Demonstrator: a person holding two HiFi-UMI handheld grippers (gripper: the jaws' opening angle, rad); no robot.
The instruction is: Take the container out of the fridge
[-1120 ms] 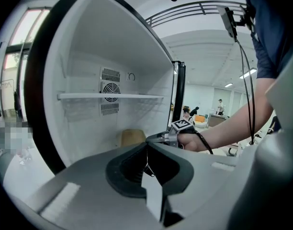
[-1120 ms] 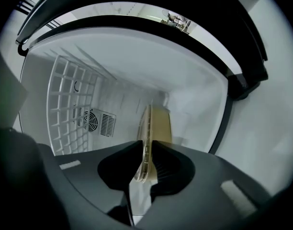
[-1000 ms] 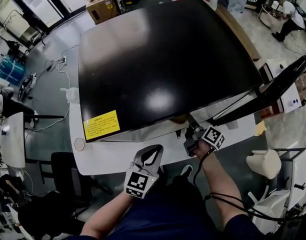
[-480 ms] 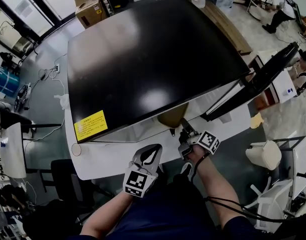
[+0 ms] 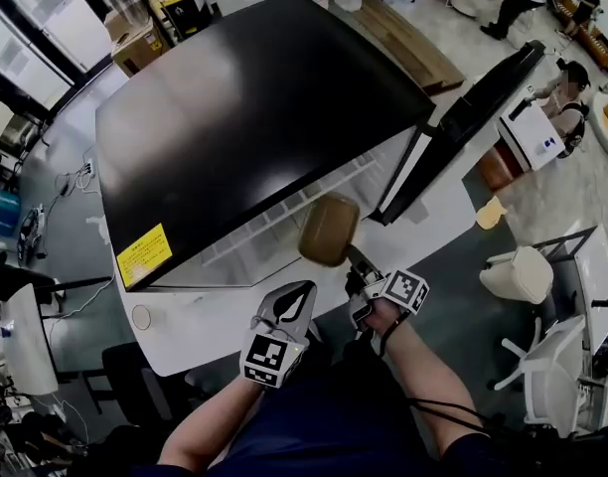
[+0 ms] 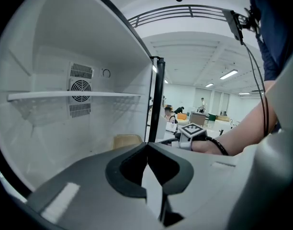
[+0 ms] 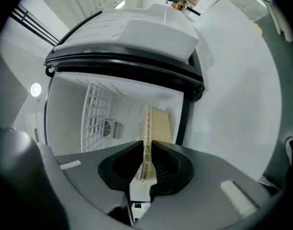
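R gripper (image 7: pixel 145 169) pinched narrow on the rim of the tan container (image 5: pixel 329 230), pads pressing both sides. Container held on edge at the mouth of the fridge (image 5: pixel 244 117), just in front of the wire shelf (image 7: pixel 96 116), near the open door (image 5: pixel 473 117). L gripper (image 6: pixel 147 150) w/ jaws together, nothing between, low in front of the fridge, apart from the container.

a second ago the tan, round-cornered plastic container (image 5: pixel 329 230) showed only as a sliver under the top edge of the black-topped white fridge (image 5: pixel 244 117). now it hangs wholly outside the opening, clamped by its rim in the right gripper (image 5: pixel 354 259), which has drawn back from the fridge.
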